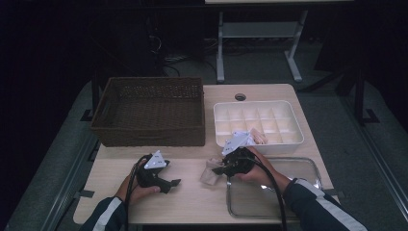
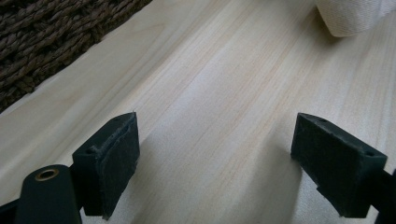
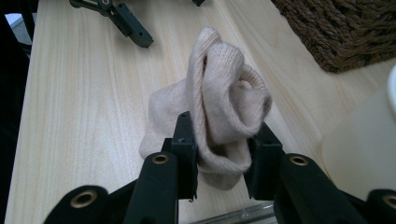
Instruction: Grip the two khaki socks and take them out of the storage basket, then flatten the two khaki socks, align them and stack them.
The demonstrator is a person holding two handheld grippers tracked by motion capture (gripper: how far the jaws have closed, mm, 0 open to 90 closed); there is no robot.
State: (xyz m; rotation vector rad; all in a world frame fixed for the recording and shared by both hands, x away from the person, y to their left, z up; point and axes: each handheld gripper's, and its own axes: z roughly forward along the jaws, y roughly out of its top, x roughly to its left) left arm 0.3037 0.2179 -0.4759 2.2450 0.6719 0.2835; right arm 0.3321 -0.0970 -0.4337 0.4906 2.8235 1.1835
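A rolled beige sock [image 3: 224,93] is pinched between the black jaws of my right gripper [image 3: 224,140], which is shut on it just above the wooden table. From above, the sock [image 1: 210,173] sits left of the right gripper [image 1: 219,169], near the table's middle front. My left gripper [image 1: 169,184] rests low over the table at the front left, held in a hand. Its jaws stand wide apart [image 2: 215,135] over bare wood with nothing between them. The sock's edge [image 2: 350,16] shows at the top right of the left gripper view.
A dark wicker basket [image 1: 149,113] stands at the back left. A white divided tray [image 1: 288,139] at the back right holds a beige item [image 1: 260,138] in one compartment. A clear shallow tray [image 1: 308,168] lies at the front right under the right forearm.
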